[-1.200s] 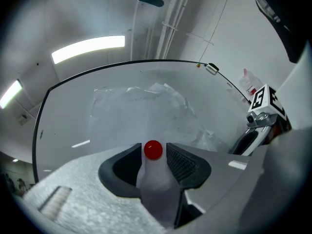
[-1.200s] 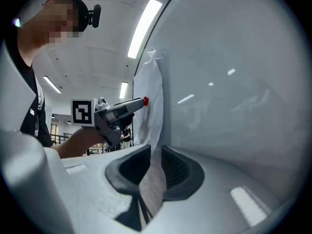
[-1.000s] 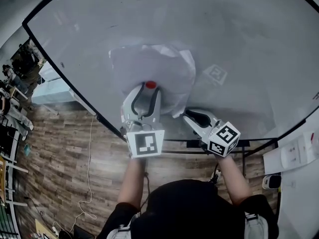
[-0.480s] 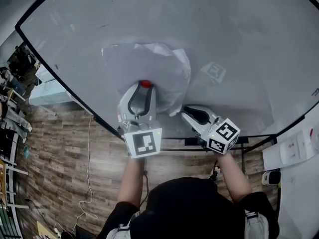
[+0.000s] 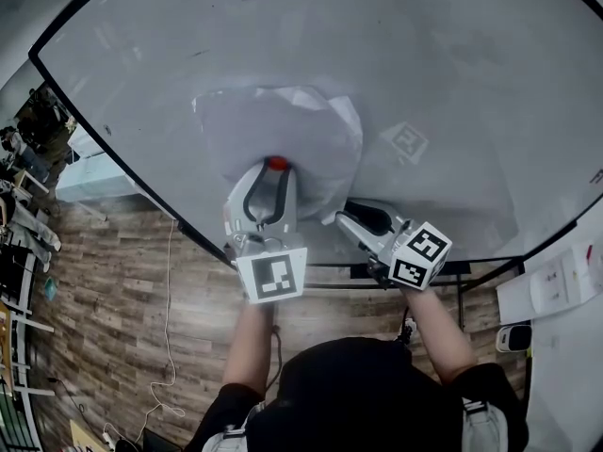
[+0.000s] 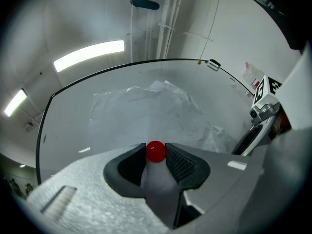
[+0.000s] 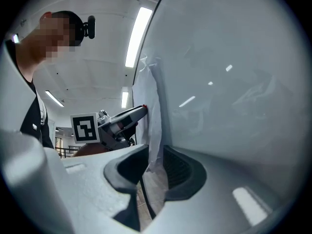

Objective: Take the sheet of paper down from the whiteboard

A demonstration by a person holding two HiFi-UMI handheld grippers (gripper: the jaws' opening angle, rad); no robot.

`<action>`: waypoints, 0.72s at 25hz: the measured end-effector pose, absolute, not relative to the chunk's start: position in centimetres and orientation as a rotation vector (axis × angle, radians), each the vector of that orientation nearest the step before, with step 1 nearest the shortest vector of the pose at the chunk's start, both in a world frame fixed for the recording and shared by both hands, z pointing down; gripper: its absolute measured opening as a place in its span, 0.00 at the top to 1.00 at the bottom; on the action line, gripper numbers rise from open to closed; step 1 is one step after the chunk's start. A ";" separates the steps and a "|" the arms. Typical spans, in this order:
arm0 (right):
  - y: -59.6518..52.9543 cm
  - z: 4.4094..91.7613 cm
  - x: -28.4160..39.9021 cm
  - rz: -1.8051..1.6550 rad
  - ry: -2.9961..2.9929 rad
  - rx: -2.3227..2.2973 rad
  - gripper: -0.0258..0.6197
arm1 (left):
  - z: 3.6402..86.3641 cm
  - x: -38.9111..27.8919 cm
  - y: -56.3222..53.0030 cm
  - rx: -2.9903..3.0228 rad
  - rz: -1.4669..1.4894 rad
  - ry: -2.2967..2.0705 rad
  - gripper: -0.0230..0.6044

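Paper [image 5: 273, 125], crumpled, hangs low on whiteboard [image 5: 452, 64], its right edge curling off the surface. Left gripper [image 5: 274, 171]: jaws have just been closing, and the pads now touch both sides of the red magnet [image 5: 276, 163] (it pins the paper's lower part). Right gripper [image 5: 345, 217]: jaws have just opened wide, with the paper's loose edge between them, unpinched. Square tag [image 5: 407, 142] on the board, right of the paper.

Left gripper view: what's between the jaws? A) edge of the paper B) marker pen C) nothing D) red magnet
D: the red magnet sits between the left gripper's jaws, which have just been closing, in front of the sheet of paper.
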State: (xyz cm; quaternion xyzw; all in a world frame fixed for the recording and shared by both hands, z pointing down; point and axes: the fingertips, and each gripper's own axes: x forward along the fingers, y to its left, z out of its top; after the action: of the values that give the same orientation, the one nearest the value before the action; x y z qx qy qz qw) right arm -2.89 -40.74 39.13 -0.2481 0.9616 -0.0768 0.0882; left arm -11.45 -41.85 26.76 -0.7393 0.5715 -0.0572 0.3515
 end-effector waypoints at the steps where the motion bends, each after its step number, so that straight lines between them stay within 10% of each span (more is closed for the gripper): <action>1: -40.9 39.1 -3.0 -0.235 2.859 -0.738 0.80 | 26.8 -11.5 -41.9 -1.917 -0.149 1.478 0.75; 18: -39.2 38.0 -3.6 -0.321 2.829 -0.548 0.96 | 27.0 -11.1 -41.8 -1.981 -0.114 1.463 0.75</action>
State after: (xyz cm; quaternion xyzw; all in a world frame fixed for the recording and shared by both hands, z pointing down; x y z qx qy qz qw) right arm -3.64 -39.23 37.97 -0.1875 0.9685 -0.1101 0.1210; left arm -11.13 -41.76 27.04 -0.7580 0.5598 -0.0435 0.3319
